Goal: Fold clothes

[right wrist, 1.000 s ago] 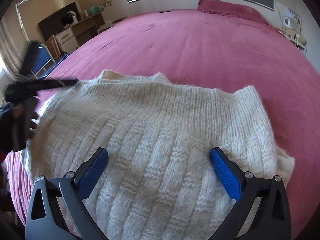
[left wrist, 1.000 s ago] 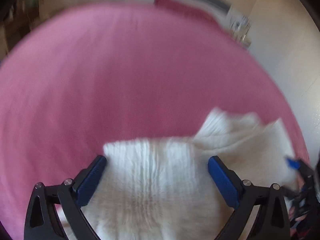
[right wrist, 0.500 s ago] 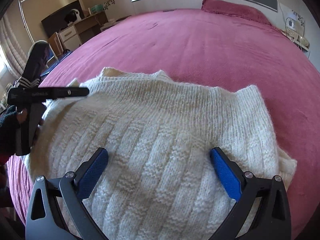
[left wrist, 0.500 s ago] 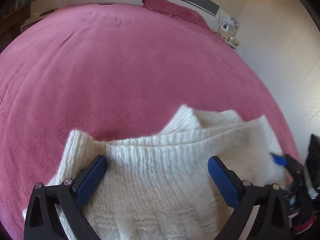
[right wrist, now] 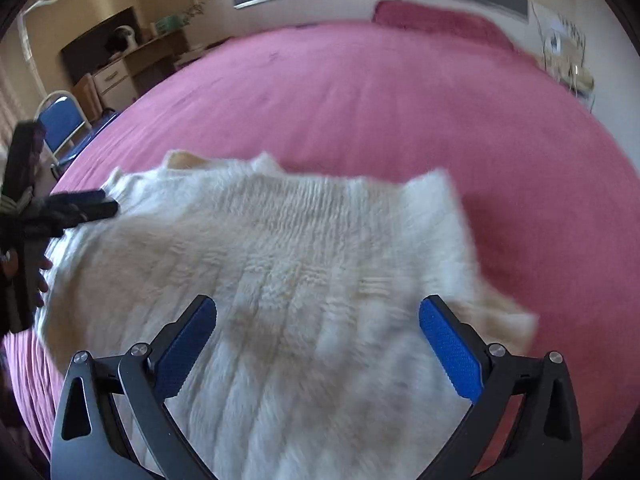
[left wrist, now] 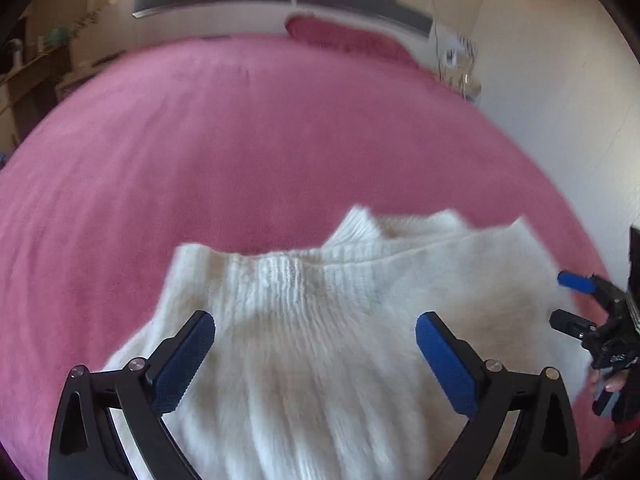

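A cream knitted sweater (left wrist: 360,320) lies folded on the pink bedspread (left wrist: 240,140), near the bed's front edge. My left gripper (left wrist: 316,344) hovers open over its left part, blue pads wide apart and nothing between them. In the right wrist view the same sweater (right wrist: 280,272) fills the lower middle, and my right gripper (right wrist: 318,340) stands open above it. The right gripper (left wrist: 576,304) also shows at the right edge of the left wrist view, held by a hand. The left gripper (right wrist: 80,208) appears at the left edge of the right wrist view, by the sweater's left edge.
A pink pillow (right wrist: 440,20) lies at the headboard. A blue chair (right wrist: 66,120), a desk and a cabinet (right wrist: 120,76) stand left of the bed. A small stand with cables (left wrist: 460,64) sits by the right wall. Broad pink bedspread (right wrist: 380,112) stretches beyond the sweater.
Both grippers have drawn back and lifted away from the sweater, so more of the room and bed shows. Both stayed open. The sweater lies in the same place.
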